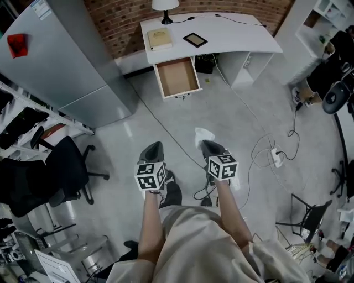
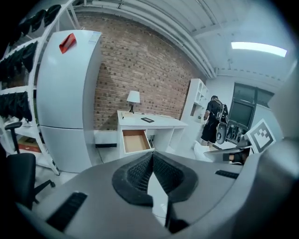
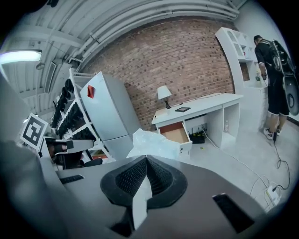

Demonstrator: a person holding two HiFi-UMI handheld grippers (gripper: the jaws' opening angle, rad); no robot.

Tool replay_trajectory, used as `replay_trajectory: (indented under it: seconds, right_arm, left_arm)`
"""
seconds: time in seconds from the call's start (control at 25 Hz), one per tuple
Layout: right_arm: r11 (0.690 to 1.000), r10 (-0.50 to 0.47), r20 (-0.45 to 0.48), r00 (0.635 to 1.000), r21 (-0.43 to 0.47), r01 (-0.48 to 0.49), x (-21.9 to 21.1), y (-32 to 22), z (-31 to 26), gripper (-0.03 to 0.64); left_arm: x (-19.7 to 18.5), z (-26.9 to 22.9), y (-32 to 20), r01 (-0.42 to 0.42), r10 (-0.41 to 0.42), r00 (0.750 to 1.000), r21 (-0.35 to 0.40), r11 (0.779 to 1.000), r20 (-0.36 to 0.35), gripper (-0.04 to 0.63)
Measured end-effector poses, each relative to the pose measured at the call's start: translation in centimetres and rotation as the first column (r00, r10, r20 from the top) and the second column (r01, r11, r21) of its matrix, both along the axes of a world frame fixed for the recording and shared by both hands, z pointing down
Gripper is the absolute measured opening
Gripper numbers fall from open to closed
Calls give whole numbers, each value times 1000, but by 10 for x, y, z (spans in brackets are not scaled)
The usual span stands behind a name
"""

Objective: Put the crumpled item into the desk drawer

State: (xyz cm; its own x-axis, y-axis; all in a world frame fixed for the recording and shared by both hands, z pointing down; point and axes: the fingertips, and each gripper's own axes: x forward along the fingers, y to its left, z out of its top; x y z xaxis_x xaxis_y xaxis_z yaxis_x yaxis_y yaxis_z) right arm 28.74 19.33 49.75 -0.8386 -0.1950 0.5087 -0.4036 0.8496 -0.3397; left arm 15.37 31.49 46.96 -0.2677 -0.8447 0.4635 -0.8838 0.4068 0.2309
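Right gripper view showed the right gripper (image 3: 145,158) with its jaws pressed together on the crumpled item (image 3: 152,142). This was a pale, wrinkled wad that bulged out past the jaw tips, and a white strip of it ran back down the seam between the pads. Left gripper view showed the left gripper (image 2: 153,154) with its jaws meeting at the tips and nothing caught between them. In the head view both grippers were held side by side over the grey floor (image 1: 238,110), well apart from the furniture, with the white item (image 1: 203,134) poking out ahead of the right one. Farther off stood the white counter (image 1: 227,33) against a brick wall (image 1: 121,19). Its drawer (image 1: 177,77) was pulled fully out, and the bare wooden bottom lay open to view. On the counter top lay a tan book (image 1: 159,38) and a small dark tablet (image 1: 195,40), with the foot of a lamp (image 1: 165,8) behind them. A tall grey refrigerator (image 1: 61,61) stood to the left of the counter, and a black office chair (image 1: 63,166) stood nearer on the same side. Loose cables (image 1: 260,152) trailed over the floor to the right. A person (image 3: 273,70) in dark clothes stood by the white shelving at the far right.
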Motion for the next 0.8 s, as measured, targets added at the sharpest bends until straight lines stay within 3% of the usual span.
replay_trajectory:
  seconds: [0.36, 0.6, 0.8]
  right_arm:
    - [996, 85, -51, 995, -6, -85, -73, -25, 16, 26]
    - [996, 85, 10, 996, -27, -84, -103, -20, 13, 26]
    - [993, 116, 44, 992, -14, -115, -112, -39, 4, 26]
  left_arm:
    - [-90, 13, -51, -113, 114, 993, 16, 993, -40, 15]
    - [-120, 27, -61, -137, 138, 987, 21, 990, -87, 15]
    - [-130, 28, -72, -153, 154, 984, 20, 988, -84, 15]
